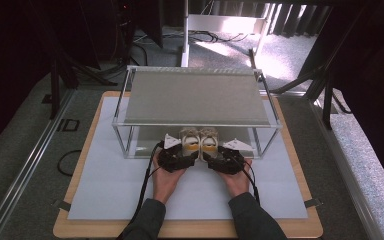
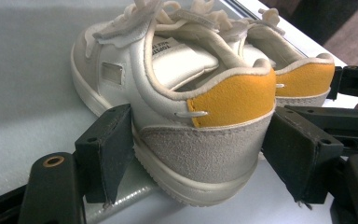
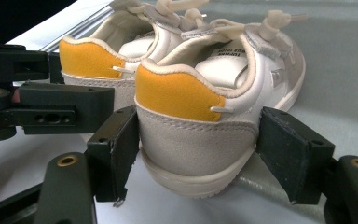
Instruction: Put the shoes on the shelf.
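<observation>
White left shoe (image 2: 177, 93) heel between left gripper (image 2: 196, 154) jaws, right shoe (image 3: 205, 107) heel between right gripper (image 3: 196, 154) jaws; contact unclear. Step: grasping pair. Next: clamp firmly, lift evenly.

You have two small white shoes with yellow heel tabs, the left shoe (image 1: 189, 139) and the right shoe (image 1: 209, 139), side by side under the one clear shelf rack (image 1: 196, 95). One white mat (image 1: 105, 185) lies beneath that rack. Two claws sit in front of the rack: the left claw (image 1: 184, 154) and the right claw (image 1: 214, 155), one per hand.
</observation>
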Available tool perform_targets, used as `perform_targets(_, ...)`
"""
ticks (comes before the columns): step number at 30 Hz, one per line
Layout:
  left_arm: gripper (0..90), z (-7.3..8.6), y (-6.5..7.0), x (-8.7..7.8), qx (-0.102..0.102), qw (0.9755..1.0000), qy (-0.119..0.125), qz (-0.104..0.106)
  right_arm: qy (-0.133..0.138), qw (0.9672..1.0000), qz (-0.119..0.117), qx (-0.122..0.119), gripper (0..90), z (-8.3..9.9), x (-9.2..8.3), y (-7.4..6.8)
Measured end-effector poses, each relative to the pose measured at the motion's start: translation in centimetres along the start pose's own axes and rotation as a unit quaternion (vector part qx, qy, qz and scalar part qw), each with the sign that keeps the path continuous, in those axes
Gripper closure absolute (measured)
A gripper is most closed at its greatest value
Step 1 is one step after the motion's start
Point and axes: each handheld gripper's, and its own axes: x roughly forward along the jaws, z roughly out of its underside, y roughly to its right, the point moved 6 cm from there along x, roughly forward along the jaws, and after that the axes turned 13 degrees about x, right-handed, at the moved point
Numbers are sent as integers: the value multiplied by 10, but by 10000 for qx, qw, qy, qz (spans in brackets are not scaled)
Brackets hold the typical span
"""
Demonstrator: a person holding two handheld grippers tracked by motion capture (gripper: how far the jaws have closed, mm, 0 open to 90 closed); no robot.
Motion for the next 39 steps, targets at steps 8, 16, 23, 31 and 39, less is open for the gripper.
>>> perform_targets(8,272,-8,-6,1,-38,9999,89,-72,49,10000,28,-30,308,-11,4,-1)
perform_targets(16,282,-13,-10,4,-48,9996,193,-194,121,9999,44,103,309,-17,9,0)
perform_targets(23,294,-13,-12,10,-44,9991,264,-328,189,9997,107,96,310,-18,15,3)
perform_targets(31,301,-12,-12,12,-18,9990,253,-378,159,9996,212,-22,312,-16,19,3)
perform_targets(39,304,-16,-13,16,-28,9983,324,-478,286,9992,258,-136,316,-23,21,4)
